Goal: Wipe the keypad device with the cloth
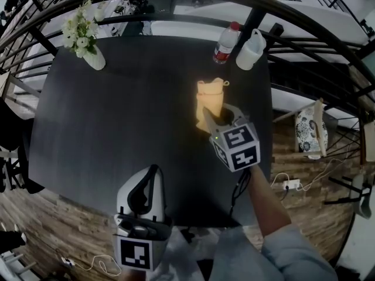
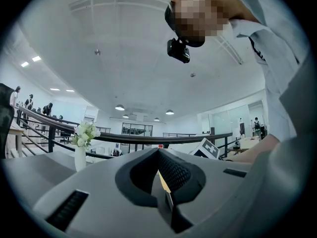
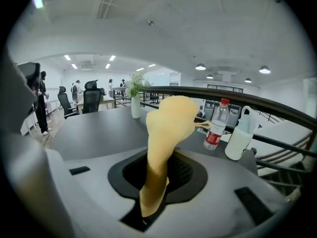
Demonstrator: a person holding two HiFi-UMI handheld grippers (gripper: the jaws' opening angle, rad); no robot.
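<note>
A yellow cloth [image 1: 210, 100] hangs pinched in my right gripper [image 1: 215, 116], which is shut on it above the right part of the black table [image 1: 117, 116]. In the right gripper view the cloth [image 3: 166, 128] rises out of the closed jaws of the right gripper [image 3: 157, 170] and flops forward. My left gripper [image 1: 153, 171] is at the table's near edge, shut, with nothing held. In its own view the left gripper [image 2: 161, 170] tilts up toward the ceiling. No keypad device shows in any view.
A white vase of flowers [image 1: 88, 48] stands at the far left corner. At the far right edge are a water bottle with a red label [image 1: 225, 43] and a white jug [image 1: 251, 50]. A dark railing runs behind the table. Wooden floor lies beyond the near edge.
</note>
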